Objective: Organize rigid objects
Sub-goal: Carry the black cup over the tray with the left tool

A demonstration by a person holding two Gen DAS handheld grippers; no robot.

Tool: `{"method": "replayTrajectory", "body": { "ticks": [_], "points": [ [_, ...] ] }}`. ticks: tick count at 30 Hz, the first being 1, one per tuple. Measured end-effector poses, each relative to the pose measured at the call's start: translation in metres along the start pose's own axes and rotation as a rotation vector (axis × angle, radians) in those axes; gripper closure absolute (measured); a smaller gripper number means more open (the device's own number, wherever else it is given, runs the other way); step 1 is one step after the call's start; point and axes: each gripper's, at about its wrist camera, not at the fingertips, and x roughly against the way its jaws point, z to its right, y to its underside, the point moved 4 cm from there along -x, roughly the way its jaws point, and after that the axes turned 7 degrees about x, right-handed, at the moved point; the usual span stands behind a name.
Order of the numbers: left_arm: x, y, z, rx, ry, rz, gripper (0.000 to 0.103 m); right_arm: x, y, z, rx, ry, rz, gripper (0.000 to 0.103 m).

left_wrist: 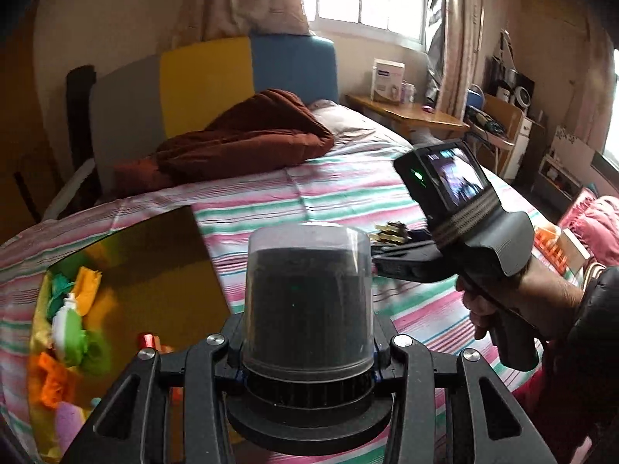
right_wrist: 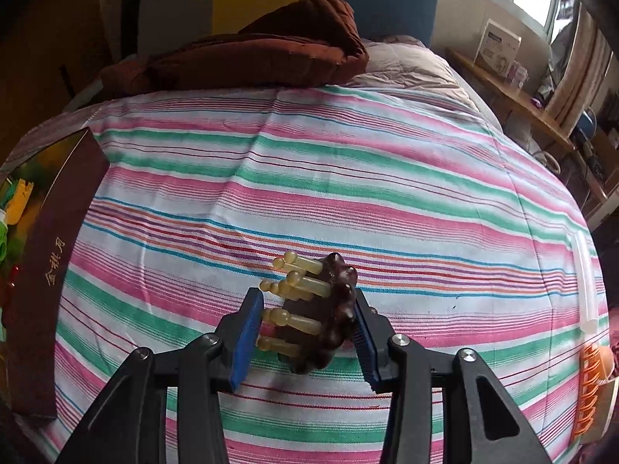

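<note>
Left gripper clamps a clear-lidded jar above the striped bed sheet, beside the open box of toys. Only the right view shows the right gripper closed around a dark massager with yellowish pegs, probably resting on the sheet. A brown blanket lies near the headboard.

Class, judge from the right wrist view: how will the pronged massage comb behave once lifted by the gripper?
The massage comb looks rigid, a dark knobbly body, so it probably won't flex. The right gripper presses partly on the amber prongs, which may bend or slip. It seems small, likely light.
</note>
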Motion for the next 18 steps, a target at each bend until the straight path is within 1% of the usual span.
{"method": "replayTrajectory", "body": {
  "ticks": [3,11,14,18],
  "points": [
    [0.007,0.001,-0.016,0.022,-0.016,0.005,0.059,0.000,0.000,-0.002,0.020,0.011,0.009,0.058],
    [0.022,0.006,-0.063,0.095,-0.069,0.009,0.059,0.000,0.000,-0.001,0.018,0.014,0.009,0.058],
    [0.029,0.010,-0.097,0.172,-0.083,-0.005,0.059,0.001,0.001,-0.003,0.031,0.022,0.009,0.058],
    [0.046,0.016,-0.153,0.284,-0.132,0.001,0.059,0.001,0.001,-0.003,0.038,0.027,0.008,0.058]
  ]
}}
